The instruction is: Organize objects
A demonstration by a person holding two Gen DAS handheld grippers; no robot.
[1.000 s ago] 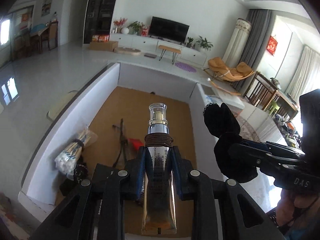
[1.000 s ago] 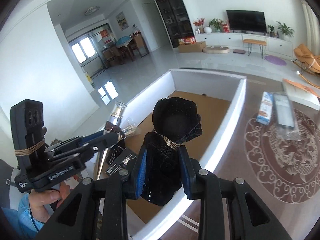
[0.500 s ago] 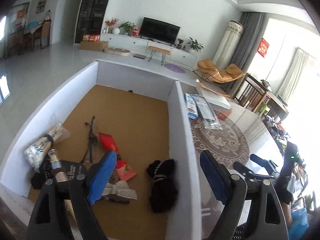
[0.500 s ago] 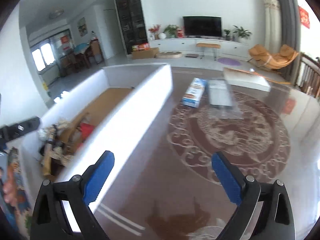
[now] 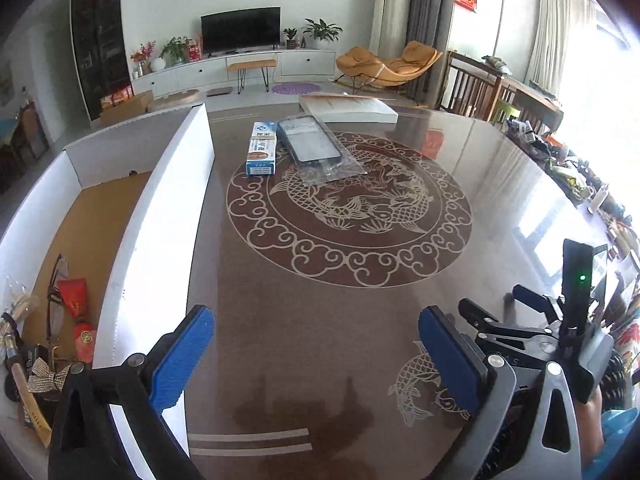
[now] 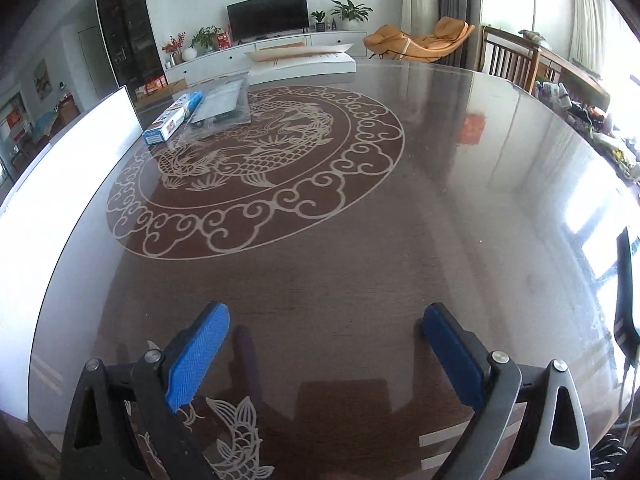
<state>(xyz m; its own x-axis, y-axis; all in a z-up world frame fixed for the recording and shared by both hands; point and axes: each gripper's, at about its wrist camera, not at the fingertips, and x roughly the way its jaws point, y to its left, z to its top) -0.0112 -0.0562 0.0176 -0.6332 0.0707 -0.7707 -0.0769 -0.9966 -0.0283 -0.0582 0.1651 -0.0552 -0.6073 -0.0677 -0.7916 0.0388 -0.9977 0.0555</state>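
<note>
My left gripper (image 5: 316, 320) hovers over the brown glass table (image 5: 320, 300) just right of the white box (image 5: 172, 208). Its jaws are opening, with nothing between them. Inside the box lie a red tube (image 5: 74, 304), a gold bottle (image 5: 16, 368) and a sparkly bow (image 5: 46, 376). My right gripper (image 6: 326, 314) stands open and empty above the table's near side; it also shows in the left wrist view as the right gripper (image 5: 492, 298). Far across the table rest a blue-and-white toothpaste box (image 5: 262, 150) and a bagged phone case (image 5: 316, 148).
A flat white carton (image 5: 348, 110) lies at the table's far edge. A dark phone (image 6: 626, 292) stands at the right rim. The toothpaste box (image 6: 172, 118) and the bagged case (image 6: 222, 106) sit beside the white box's wall (image 6: 60, 184). Chairs and clutter line the right side.
A second ago the left gripper held a gold bottle and the right a black pouch over the box. Both let go and opened, then swung right over the table.
</note>
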